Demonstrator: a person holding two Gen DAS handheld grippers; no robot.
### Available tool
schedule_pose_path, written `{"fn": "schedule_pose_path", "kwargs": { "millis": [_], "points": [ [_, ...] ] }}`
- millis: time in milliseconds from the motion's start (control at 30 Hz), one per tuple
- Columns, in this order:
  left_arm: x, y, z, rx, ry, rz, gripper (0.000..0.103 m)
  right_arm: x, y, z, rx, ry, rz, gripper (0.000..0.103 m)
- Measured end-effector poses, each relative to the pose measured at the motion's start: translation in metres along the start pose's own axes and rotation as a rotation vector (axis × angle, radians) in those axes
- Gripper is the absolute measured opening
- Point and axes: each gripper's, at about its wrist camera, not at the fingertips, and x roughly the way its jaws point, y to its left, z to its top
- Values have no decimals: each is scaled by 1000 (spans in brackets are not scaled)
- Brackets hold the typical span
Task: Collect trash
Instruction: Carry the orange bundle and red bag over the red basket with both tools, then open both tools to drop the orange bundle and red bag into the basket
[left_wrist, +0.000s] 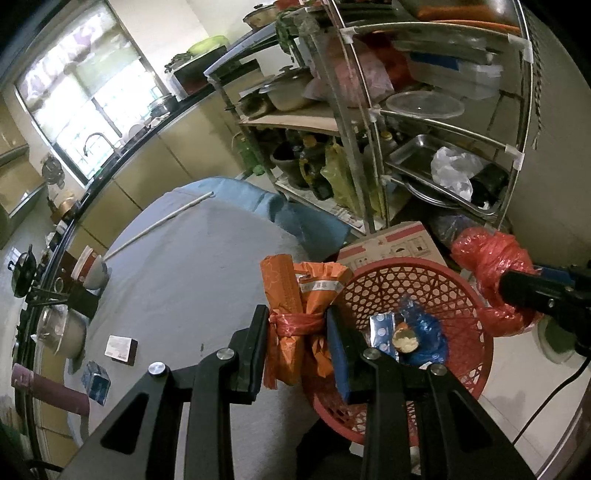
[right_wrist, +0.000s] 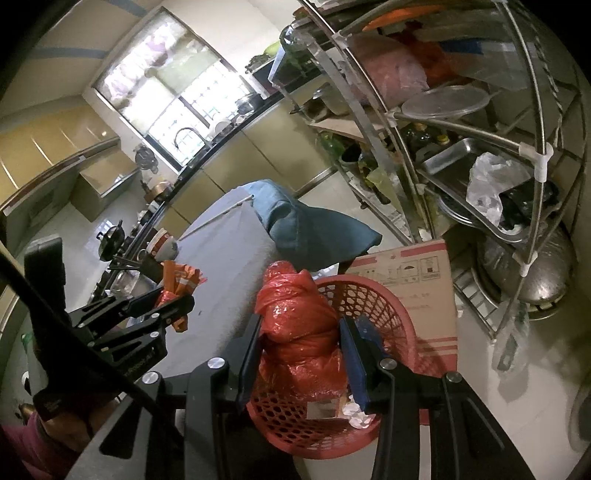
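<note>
My left tool (left_wrist: 297, 332) grips an orange packet bundle (left_wrist: 295, 314) at the worktop (left_wrist: 184, 277) edge; my right tool (right_wrist: 301, 343) clamps a red bag (right_wrist: 295, 314) above the red basket (right_wrist: 388, 306) holding scraps.

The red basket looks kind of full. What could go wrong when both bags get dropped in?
1. The orange bundle in the left gripper hangs at the basket rim, partly over the table; let go now, it might miss.
2. The red bag in the right gripper is bulky and could catch on the rim.
3. Blue wrappers already inside may get pushed out.
</note>
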Motion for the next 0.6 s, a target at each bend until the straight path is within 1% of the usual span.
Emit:
{"fn": "schedule_pose_path", "kwargs": {
  "millis": [600],
  "points": [
    [9, -18, 4, 34, 21, -31, 33, 3, -19, 1, 56, 24, 7, 44]
  ]
}}
